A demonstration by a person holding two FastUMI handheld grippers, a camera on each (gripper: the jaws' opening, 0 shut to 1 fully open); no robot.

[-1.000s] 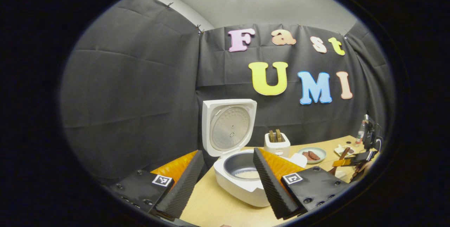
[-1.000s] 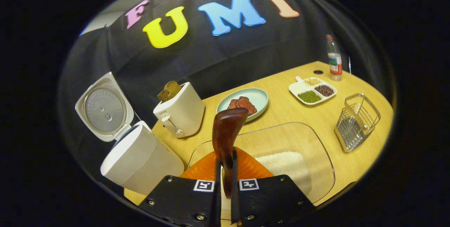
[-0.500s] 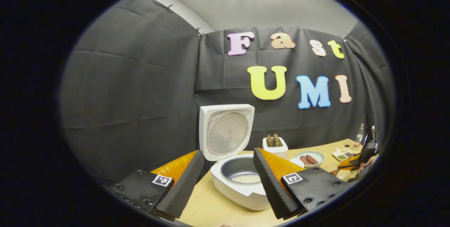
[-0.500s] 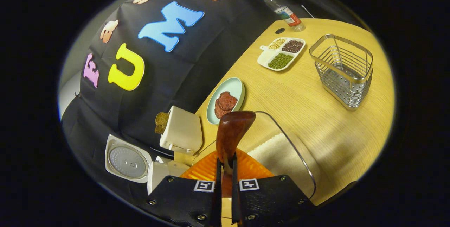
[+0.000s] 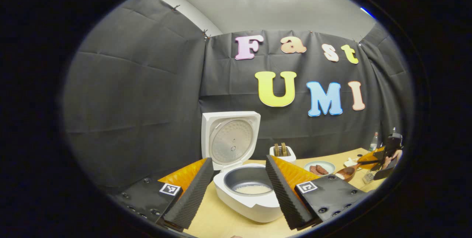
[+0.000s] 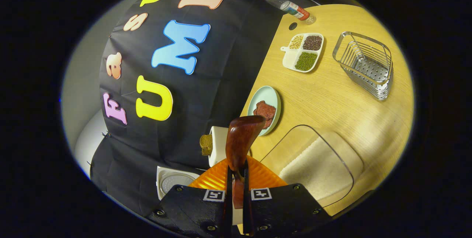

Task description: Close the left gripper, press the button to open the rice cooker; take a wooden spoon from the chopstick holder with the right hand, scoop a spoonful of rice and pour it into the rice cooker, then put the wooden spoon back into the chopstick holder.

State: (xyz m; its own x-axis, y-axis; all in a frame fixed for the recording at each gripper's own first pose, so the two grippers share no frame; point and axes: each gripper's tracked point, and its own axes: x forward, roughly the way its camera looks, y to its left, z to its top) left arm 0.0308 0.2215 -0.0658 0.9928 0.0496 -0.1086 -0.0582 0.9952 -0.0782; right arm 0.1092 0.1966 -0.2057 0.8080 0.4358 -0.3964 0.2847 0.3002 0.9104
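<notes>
Wooden spoon [image 6: 241,140] is pinched by its handle between the fingers of the right hand-held gripper [image 6: 236,193], low centre of the right gripper view, bowl sticking up and away from the camera. Over in the left gripper view the left hand-held gripper [image 5: 238,190] sits wide apart at the bottom, holding nothing, with the rice cooker [image 5: 247,193] right between its fingers, lid [image 5: 229,140] flipped up and some rice in the pot.

Looks to me like the scooping and pouring is done and the step now is getting the spoon back in the chopstick holder [image 6: 365,64], the wire basket at the upper right of the right gripper view. I'd swing across, tip the spoon so one end points down, line it up over the open top and only let go once it's well inside the wire walls, since that basket looks light enough to tip.

Going left to right in that view: toaster [image 6: 217,149] with bread low centre, plate [image 6: 271,99] with something reddish brown, clear tray of rice [image 6: 317,162] at lower right, divided dish of beans [image 6: 304,48] higher up, bottle [image 6: 287,5] lying near the top edge of the worktop [image 6: 332,97]. The rice tray sits right under the path, so keep the spoon high over it
</notes>
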